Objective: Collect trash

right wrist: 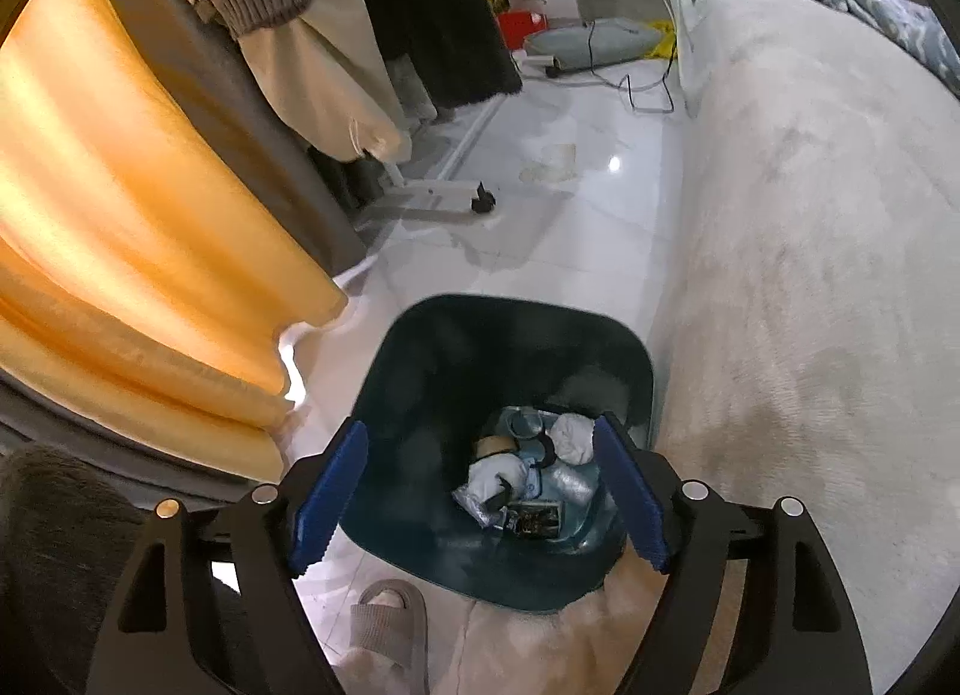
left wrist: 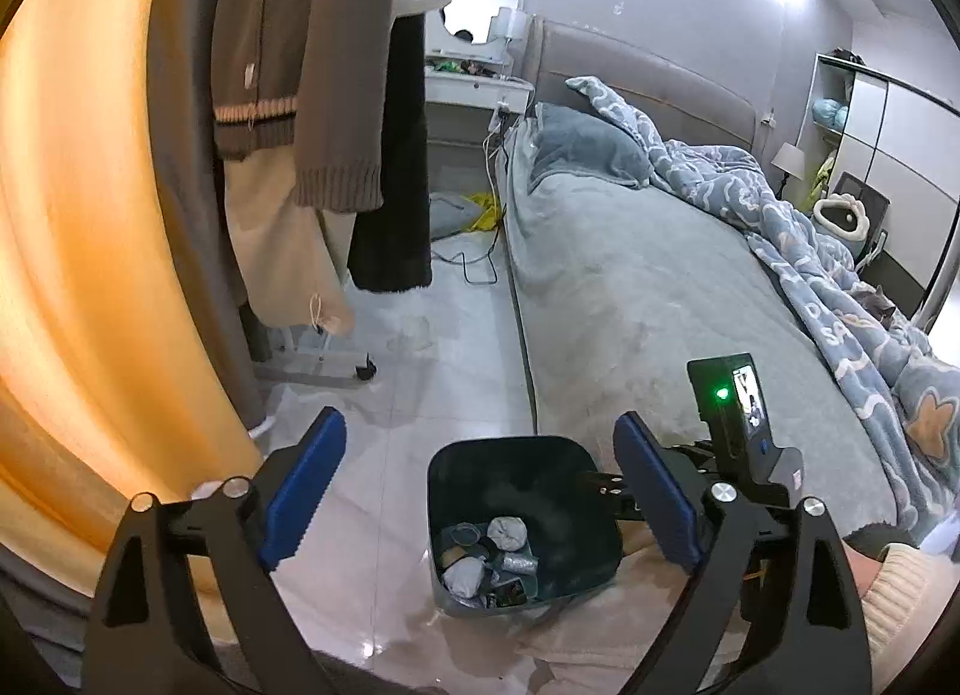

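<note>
Between bed [right wrist: 810, 275] and orange curtain [right wrist: 120, 215], both tongs [left wrist: 480, 491] [right wrist: 480, 491] gape empty over the bin [right wrist: 420, 371].

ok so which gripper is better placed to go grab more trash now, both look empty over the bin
Left, probably. The left gripper is open, empty and sits back from the trash bin, facing the floor and bed. The right gripper is open too but hangs directly over the bin.

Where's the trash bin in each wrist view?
Left wrist: bin bottom centre, between the open fingers, beside the bed.
Right wrist: bin lower centre, directly under the open fingers.
Shared landmark: the orange curtain on the left.
</note>
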The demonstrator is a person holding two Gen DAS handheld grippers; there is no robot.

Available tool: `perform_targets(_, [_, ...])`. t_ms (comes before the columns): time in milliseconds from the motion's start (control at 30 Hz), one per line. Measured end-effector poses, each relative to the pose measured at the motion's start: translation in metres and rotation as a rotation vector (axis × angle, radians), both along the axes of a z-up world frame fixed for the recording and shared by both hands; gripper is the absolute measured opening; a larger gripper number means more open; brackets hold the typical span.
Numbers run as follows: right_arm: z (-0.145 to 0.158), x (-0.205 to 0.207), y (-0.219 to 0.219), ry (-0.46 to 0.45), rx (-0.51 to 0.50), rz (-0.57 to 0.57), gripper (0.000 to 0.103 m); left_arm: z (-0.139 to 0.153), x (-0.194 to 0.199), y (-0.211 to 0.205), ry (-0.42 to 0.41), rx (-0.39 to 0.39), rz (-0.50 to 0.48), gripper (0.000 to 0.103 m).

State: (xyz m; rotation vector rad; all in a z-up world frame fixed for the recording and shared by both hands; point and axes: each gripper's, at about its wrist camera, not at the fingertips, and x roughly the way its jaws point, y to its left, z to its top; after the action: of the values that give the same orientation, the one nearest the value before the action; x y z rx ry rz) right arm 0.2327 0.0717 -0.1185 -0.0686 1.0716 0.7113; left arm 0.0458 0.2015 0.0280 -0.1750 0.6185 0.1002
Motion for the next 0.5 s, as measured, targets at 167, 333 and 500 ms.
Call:
perform_targets(167, [0.030, -0.007, -0.021, -0.061, 0.045, -0.030, 0.086, 0.016, -0.002, -0.014, -0.021, 0.012, -0.011, 0.097])
perform_targets(333, [0.064, -0.020, -0.051, -0.139, 0.054, -0.062, 0.090, 0.034, -0.005, -0.029, -0.051, 0.026, -0.022, 0.099])
perform_targets(500, [0.096, -0.041, -0.083, -0.228, 0.030, -0.095, 0.092, 0.043, -0.004, -0.050, -0.066, 0.050, -0.029, 0.100])
